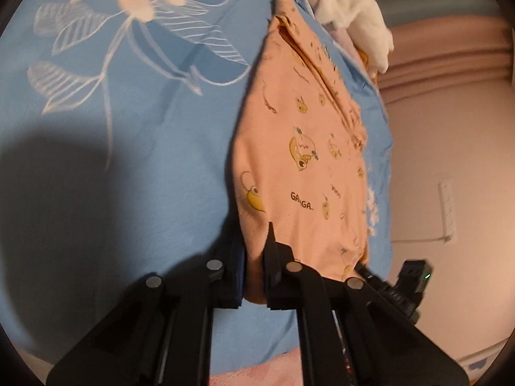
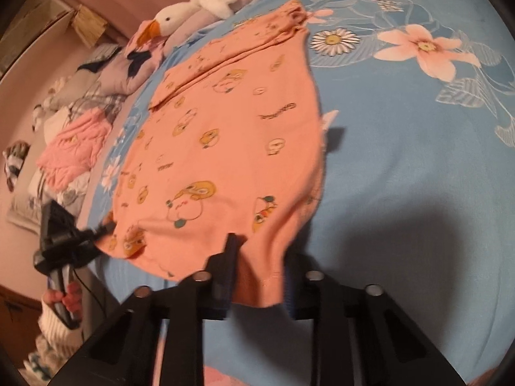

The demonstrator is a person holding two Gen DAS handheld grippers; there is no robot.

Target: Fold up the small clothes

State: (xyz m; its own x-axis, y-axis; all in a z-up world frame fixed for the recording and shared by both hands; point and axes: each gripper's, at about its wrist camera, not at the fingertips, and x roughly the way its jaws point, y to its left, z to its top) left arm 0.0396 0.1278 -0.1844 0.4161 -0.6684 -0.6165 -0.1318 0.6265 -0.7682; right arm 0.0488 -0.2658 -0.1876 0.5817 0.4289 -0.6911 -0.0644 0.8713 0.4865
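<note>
On the blue flowered bed (image 2: 402, 167) the orange garment (image 2: 231, 135) lies spread flat, its near hem pinched at two corners: my left fingers (image 1: 254, 276) are clamped nearly shut on one, my right fingers (image 2: 257, 276) closed on the other. Each grip catches only a thin bite of cloth, so I judge a quick lift could slip one corner free and skew the fold, or drag the sheet along.
</note>
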